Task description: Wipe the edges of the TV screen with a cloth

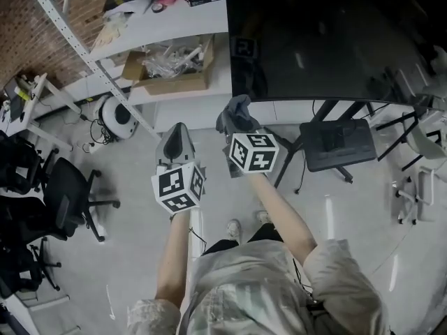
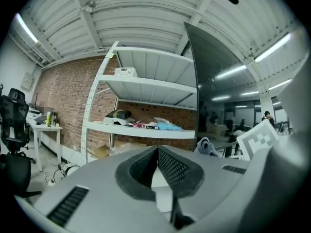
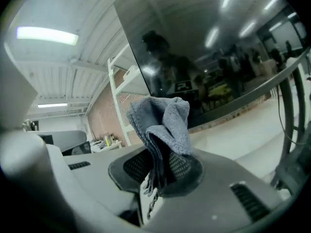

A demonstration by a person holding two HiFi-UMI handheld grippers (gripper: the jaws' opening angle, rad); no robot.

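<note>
A large dark TV screen (image 1: 328, 37) on a black stand fills the upper right of the head view; its lower left corner is just above my right gripper (image 1: 236, 121). That gripper is shut on a folded grey cloth (image 1: 235, 113), which sticks up between the jaws (image 3: 163, 123) close to the TV screen (image 3: 204, 47) and its bottom edge. My left gripper (image 1: 174, 139) is beside it to the left, jaws pressed together with nothing between them (image 2: 158, 166). The TV's left edge (image 2: 192, 81) stands upright in the left gripper view.
White shelving (image 1: 167, 26) with a cardboard box (image 1: 171, 68) and clutter stands left of the TV. Black office chairs (image 1: 63, 201) are at the left, the TV stand's legs (image 1: 335, 142) and a chair (image 1: 426, 180) at the right. A person's feet (image 1: 244, 225) are on the grey floor.
</note>
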